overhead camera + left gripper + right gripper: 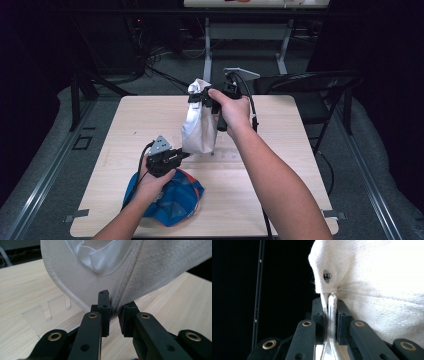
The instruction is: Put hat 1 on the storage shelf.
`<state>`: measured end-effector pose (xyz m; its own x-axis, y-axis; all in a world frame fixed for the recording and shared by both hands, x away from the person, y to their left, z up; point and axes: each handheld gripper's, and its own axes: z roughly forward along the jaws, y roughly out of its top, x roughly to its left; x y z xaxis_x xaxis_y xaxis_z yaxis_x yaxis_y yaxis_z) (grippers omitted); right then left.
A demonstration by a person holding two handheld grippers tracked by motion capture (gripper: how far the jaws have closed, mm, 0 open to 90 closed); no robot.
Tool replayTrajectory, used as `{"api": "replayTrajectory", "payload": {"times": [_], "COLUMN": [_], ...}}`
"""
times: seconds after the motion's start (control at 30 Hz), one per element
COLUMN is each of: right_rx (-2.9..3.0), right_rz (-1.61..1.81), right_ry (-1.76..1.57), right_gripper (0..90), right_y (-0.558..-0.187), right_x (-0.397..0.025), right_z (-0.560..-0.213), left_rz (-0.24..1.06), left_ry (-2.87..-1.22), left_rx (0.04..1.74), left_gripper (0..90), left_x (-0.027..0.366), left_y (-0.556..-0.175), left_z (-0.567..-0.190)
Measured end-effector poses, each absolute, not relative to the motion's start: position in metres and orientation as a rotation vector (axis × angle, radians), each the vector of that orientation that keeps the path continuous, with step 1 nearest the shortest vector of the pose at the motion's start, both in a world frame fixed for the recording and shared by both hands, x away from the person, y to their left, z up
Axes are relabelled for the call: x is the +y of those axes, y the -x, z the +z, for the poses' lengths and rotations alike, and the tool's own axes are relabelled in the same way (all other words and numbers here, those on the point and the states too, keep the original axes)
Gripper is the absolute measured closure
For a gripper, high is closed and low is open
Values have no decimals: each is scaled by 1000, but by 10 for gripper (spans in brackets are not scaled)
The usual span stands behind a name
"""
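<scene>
A white canvas cap (197,125) hangs upright above the middle of the wooden table (285,165). My right gripper (201,96) holds it from the top, shut on a fold of the cloth. In the right gripper view that fold runs between the jaws of this gripper (331,312), just under a small metal rivet (327,276) on the cap (374,290). My left gripper (181,156) meets the cap's lower edge. In the left gripper view its jaws (115,312) pinch a seam at the bottom of the cap (87,282).
A blue cap with orange trim (170,197) lies on the near left of the table, under the left hand. A clear plastic stand (45,315) lies flat on the wood behind the white cap. A dark folding chair (310,85) stands past the table's far right corner.
</scene>
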<state>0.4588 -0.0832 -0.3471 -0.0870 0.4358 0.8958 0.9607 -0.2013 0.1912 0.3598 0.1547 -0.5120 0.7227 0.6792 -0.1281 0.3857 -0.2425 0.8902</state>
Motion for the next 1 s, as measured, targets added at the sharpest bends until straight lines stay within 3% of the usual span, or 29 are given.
{"api": "replayTrajectory", "payload": {"times": [0.47, 0.8, 0.87, 1.0], "right_rx": [-1604, -1636, -1633, -1638], "right_rz": [-1186, -1131, -1133, -1136], "right_ry": [1653, 1679, 1677, 1674], "right_gripper": [806, 806, 805, 792], "right_y": [-459, -462, -462, -461], "right_x": [-64, -65, -67, -69], "right_z": [-357, -375, -375, -374], "left_rz": [339, 349, 368, 383], "left_ry": [-1847, -1908, -1925, -1888], "left_rx": [1035, 1044, 1033, 1028], "left_gripper": [829, 825, 800, 664], "left_x": [158, 154, 154, 159], "left_y": [-352, -352, -350, -344], "left_z": [-529, -541, -538, -533]}}
